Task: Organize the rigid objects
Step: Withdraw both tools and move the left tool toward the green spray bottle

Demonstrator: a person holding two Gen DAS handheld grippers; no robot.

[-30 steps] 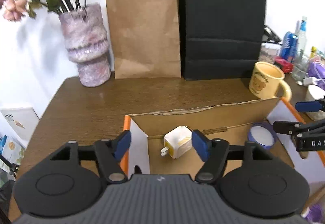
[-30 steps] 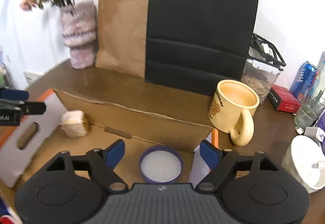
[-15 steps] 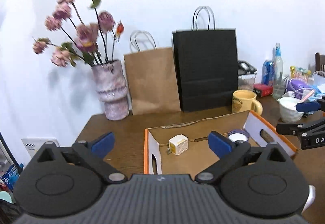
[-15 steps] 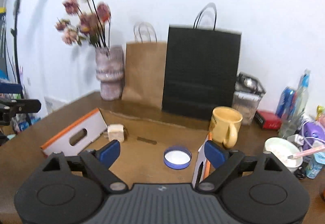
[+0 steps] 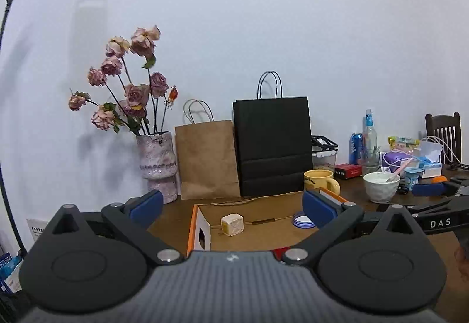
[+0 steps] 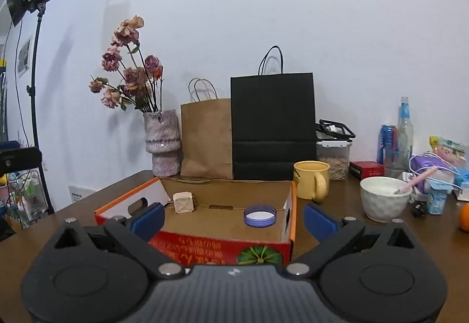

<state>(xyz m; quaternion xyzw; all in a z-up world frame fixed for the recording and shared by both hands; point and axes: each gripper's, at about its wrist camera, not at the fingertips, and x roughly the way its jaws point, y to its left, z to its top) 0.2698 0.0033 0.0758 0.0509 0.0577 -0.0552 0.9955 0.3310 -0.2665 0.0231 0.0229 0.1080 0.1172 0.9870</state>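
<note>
inside the cardboard box [image 6: 288, 203], the white cube charger [image 6: 183, 202] sits toward the left wall and the blue lid [image 6: 260, 215] toward the right wall, well apart. both lie ahead of and below the left gripper [image 5: 233, 208] and right gripper [image 6: 233, 219]. both grippers are spread wide, holding nothing. the right gripper appears nearer the lid.

A white cube charger [image 6: 183, 202] and blue-rimmed lid [image 6: 260, 215] lie apart inside the open cardboard box [image 6: 222, 245].
</note>
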